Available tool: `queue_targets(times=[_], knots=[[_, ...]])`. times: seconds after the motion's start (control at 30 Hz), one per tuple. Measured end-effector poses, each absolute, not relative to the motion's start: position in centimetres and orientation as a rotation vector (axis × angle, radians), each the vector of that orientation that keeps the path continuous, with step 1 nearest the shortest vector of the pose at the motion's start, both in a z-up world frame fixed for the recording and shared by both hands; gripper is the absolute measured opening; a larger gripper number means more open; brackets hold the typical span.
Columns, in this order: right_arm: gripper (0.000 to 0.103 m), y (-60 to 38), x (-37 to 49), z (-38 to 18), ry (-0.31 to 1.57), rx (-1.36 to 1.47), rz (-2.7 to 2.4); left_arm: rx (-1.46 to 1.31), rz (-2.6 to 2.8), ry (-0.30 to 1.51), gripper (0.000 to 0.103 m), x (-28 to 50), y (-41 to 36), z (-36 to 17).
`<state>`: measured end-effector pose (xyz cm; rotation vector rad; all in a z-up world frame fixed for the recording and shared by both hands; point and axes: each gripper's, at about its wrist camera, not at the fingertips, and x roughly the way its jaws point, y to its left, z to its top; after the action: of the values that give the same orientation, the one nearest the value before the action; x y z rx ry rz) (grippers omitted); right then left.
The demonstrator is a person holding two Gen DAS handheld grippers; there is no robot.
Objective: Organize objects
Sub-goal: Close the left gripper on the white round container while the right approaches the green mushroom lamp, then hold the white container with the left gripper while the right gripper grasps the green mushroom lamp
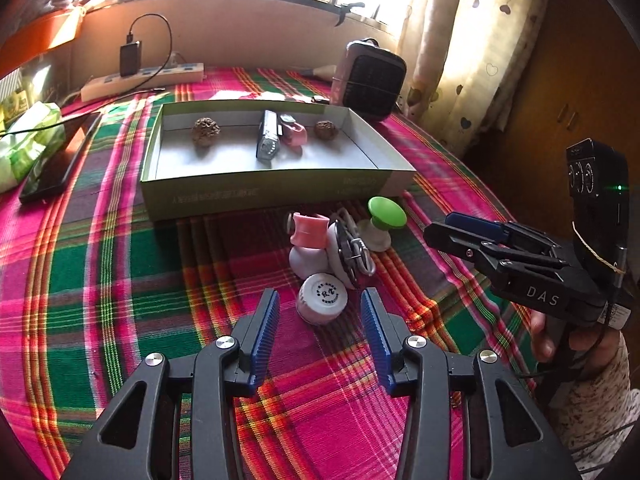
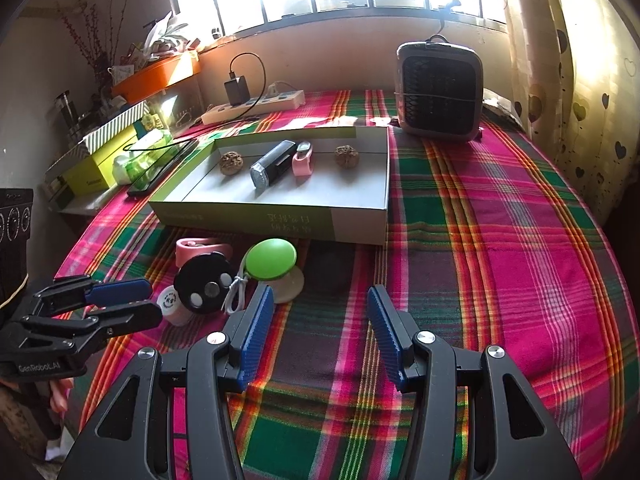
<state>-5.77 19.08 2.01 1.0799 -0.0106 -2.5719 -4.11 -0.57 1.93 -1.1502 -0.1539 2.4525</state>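
Nearest my left gripper (image 1: 320,300), a small white jar with a printed round lid (image 1: 322,298) lies on its side on the plaid cloth (image 1: 120,280) of the tabletop, framed between the blue pads, which stand apart from it on both sides; those jaws are released and hold nothing. Just behind the jar sits a tight cluster: a pink band (image 1: 309,230) propped on a pale rounded piece, a black disc-shaped reel (image 2: 205,282) with a white cord looped beside it, and a green-capped knob on a cream base (image 1: 382,220). Exactly how the pink band and the pale piece join I cannot tell from either view. My right gripper (image 2: 320,312) hovers over bare cloth to the right of the cluster, its jaws spread wide and empty, with the green-capped knob just beside its left pad. Beyond the cluster lies a shallow green cardboard tray (image 1: 256,196), and inside it are two brown walnuts (image 1: 205,132), a silver-and-black cylinder (image 1: 267,140) lying lengthwise, and a pink watch (image 1: 292,132) touching it. Behind the tray, a small dark fan heater (image 2: 440,92) stands near the curtain (image 2: 580,80), with a white power strip (image 2: 256,106) and plugged-in black charger (image 2: 236,90) under the window.
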Motion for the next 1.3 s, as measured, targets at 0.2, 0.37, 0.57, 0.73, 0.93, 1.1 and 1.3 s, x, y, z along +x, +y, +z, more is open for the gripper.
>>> queue_targets(times=[0.2,0.37,0.57,0.73,0.93,1.1,1.3], knots=[[0.05,18.9,-5.4,1.7,-0.006,1.095,-2.565,-1.191,2.46,-0.111,0.041,-4.5,0.1,1.1],[0.05,18.6,-5.5,1.4,-0.001,1.111,-2.558,-1.185,2.474,-0.083,0.041,-5.1,0.3,1.0],[0.05,18.5,-5.8,1.2,0.007,1.126,-2.56,-1.182,2.477,-0.059,0.041,-5.4,0.8,1.0],[0.05,18.1,-6.1,1.0,0.018,1.142,-2.549,-1.18,2.479,-0.08,0.028,-5.5,0.5,0.9],[0.05,17.7,-6.1,0.9,0.038,1.15,-2.546,-1.176,2.479,-0.126,0.027,-5.4,-0.3,0.9],[0.05,17.4,-6.2,1.0,0.049,1.152,-2.551,-1.181,2.493,-0.149,0.027,-5.2,-1.4,0.8],[0.05,16.5,-6.6,1.2,0.081,1.141,-2.554,-1.186,2.518,-0.175,0.027,-5.1,-2.7,0.7]])
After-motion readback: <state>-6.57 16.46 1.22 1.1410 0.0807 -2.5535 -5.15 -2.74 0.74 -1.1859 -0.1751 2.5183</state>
